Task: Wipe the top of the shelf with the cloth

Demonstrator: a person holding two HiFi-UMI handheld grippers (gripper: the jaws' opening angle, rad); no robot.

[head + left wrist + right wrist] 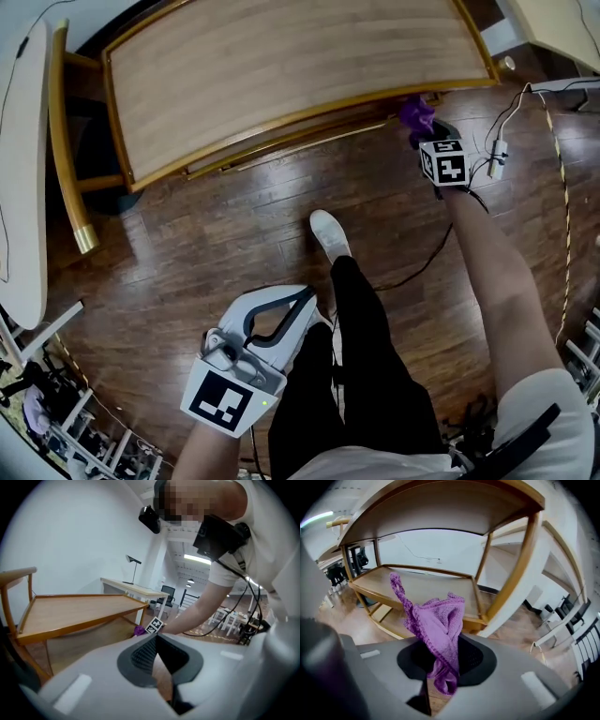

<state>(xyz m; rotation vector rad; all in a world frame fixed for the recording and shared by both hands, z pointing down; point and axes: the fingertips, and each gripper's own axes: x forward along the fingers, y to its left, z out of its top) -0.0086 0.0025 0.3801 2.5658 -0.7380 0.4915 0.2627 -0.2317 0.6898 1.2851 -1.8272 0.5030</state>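
Cloth [440, 620], purple and bunched, sits pinched in our right tongs [443, 667], whose jaws are closed on its lower fold; we hold it just at the front edge of the wooden shelf [281, 66], near its right corner and below its top board; our left tongs [305, 298] are closed on nothing, low beside our leg, over the wooden floor [187, 244].
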